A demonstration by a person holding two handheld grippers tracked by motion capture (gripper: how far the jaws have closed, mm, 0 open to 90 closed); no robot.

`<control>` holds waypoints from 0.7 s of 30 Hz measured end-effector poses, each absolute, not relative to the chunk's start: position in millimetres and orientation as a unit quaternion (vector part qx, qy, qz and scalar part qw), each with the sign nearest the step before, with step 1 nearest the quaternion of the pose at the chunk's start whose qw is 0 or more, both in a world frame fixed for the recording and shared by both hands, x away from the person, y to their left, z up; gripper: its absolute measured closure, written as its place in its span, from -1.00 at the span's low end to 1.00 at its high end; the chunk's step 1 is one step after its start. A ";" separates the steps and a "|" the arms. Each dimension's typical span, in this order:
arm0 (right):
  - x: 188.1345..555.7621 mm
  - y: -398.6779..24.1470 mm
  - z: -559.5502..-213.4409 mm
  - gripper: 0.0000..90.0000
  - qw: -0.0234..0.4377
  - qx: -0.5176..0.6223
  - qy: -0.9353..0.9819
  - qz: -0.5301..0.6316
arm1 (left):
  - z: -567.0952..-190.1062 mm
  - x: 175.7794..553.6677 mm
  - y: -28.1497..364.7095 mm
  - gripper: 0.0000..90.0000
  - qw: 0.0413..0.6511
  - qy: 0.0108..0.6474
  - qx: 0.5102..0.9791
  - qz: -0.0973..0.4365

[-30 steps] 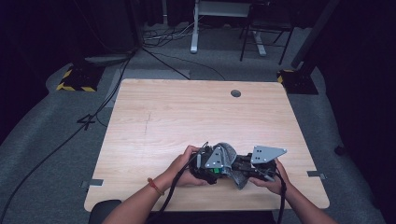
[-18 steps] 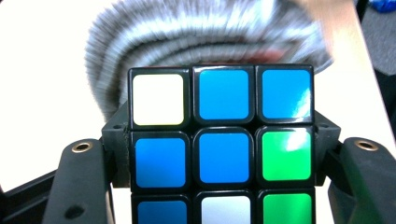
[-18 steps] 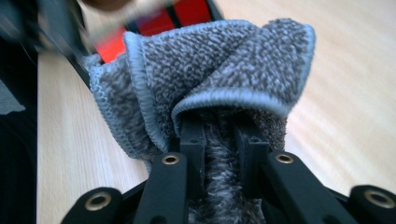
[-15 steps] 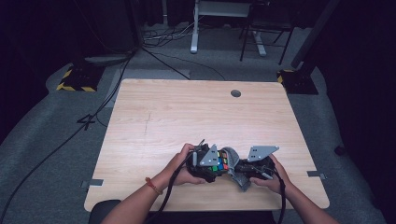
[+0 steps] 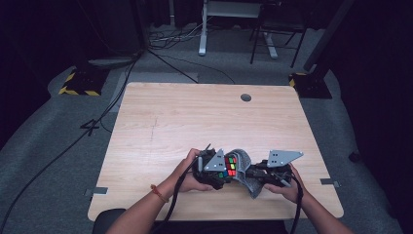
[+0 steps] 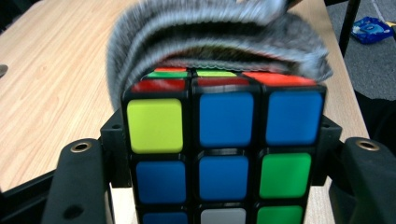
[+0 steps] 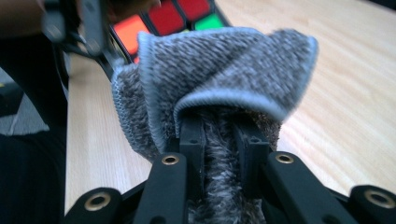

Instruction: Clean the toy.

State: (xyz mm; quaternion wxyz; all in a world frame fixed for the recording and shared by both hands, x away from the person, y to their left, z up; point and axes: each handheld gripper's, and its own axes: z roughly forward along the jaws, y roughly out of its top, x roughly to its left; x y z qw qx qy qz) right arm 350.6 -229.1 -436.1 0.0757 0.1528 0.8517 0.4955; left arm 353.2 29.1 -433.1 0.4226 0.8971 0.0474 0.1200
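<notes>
High view: left claw (image 5: 220,171) clamps the puzzle cube (image 5: 230,166); right claw (image 5: 253,174) pinches the grey cloth (image 5: 243,158) against it, over the counter (image 5: 195,117).

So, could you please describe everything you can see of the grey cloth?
The grey cloth is a fuzzy, microfibre-looking rag with a stitched, paler hem. It is bunched and folded, not flat, and pinched between the shut jaws of the right claw. Its folds drape over and press on the top face of the puzzle cube, which the left claw grips by its sides. Both are near the front edge of the wooden table.
</notes>
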 end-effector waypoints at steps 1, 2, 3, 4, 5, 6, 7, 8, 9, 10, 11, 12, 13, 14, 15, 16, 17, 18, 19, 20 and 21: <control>350.3 -229.3 -434.6 0.70 0.076 0.153 0.851 0.497 | -434.2 352.6 27.7 -0.27 0.415 0.045 0.901 0.122; 349.6 -229.2 -433.3 0.70 0.077 0.151 0.850 0.498 | -435.5 351.9 25.8 -0.27 0.410 0.043 0.903 0.125; 348.6 -228.8 -432.1 0.70 0.078 0.148 0.849 0.502 | -436.9 351.5 24.0 -0.27 0.406 0.041 0.904 0.124; 347.7 -228.2 -430.3 0.70 0.077 0.145 0.847 0.505 | -439.3 351.0 20.6 -0.27 0.397 0.038 0.909 0.123; 345.9 -226.8 -427.6 0.70 0.075 0.139 0.844 0.513 | -441.1 350.1 18.4 -0.27 0.392 0.034 0.911 0.123; 344.7 -225.2 -425.7 0.70 0.074 0.135 0.842 0.516 | -443.3 348.4 14.7 -0.27 0.388 0.029 0.913 0.124; 342.5 -221.1 -423.5 0.70 0.078 0.129 0.844 0.514 | -443.8 348.0 13.2 -0.27 0.386 0.026 0.914 0.123; 341.5 -218.4 -423.0 0.71 0.086 0.125 0.848 0.507 | -443.9 347.8 12.4 -0.26 0.384 0.027 0.914 0.126; 340.9 -216.0 -422.9 0.71 0.098 0.124 0.853 0.497 | -443.9 348.3 13.1 -0.26 0.383 0.029 0.914 0.130; 341.6 -216.0 -423.3 0.71 0.105 0.127 0.856 0.491 | -443.0 349.2 15.2 -0.26 0.388 0.032 0.912 0.128; 343.4 -217.4 -424.2 0.71 0.110 0.133 0.855 0.488 | -441.3 349.9 17.6 -0.26 0.396 0.035 0.909 0.126; 346.3 -220.2 -425.4 0.71 0.111 0.141 0.856 0.485 | -438.6 349.7 20.0 -0.26 0.402 0.035 0.906 0.129; 349.2 -223.2 -427.5 0.71 0.110 0.150 0.856 0.482 | -435.8 349.4 21.7 -0.26 0.406 0.035 0.903 0.133; 352.1 -226.2 -430.0 0.71 0.105 0.158 0.855 0.482 | -433.4 349.5 23.2 -0.26 0.411 0.037 0.901 0.132; 354.2 -228.6 -432.4 0.71 0.098 0.164 0.855 0.482 | -431.9 349.7 24.5 -0.26 0.420 0.038 0.897 0.132; 355.4 -229.7 -434.4 0.71 0.094 0.169 0.856 0.479 | -430.6 350.2 26.1 -0.26 0.429 0.040 0.894 0.128; 355.8 -229.4 -436.5 0.71 0.097 0.168 0.860 0.472 | -429.2 351.1 27.5 -0.26 0.435 0.041 0.891 0.124; 355.4 -228.4 -438.6 0.71 0.103 0.165 0.865 0.462 | -428.2 351.4 28.8 -0.26 0.441 0.042 0.888 0.125; 355.7 -227.7 -441.0 0.71 0.102 0.166 0.868 0.456 | -427.2 351.2 30.0 -0.26 0.449 0.044 0.884 0.121; 356.0 -227.0 -443.0 0.71 0.094 0.167 0.868 0.457 | -426.0 351.6 31.5 -0.26 0.458 0.044 0.880 0.115; 355.8 -225.9 -444.6 0.71 0.088 0.164 0.870 0.457 | -425.4 351.5 32.0 -0.26 0.467 0.044 0.877 0.108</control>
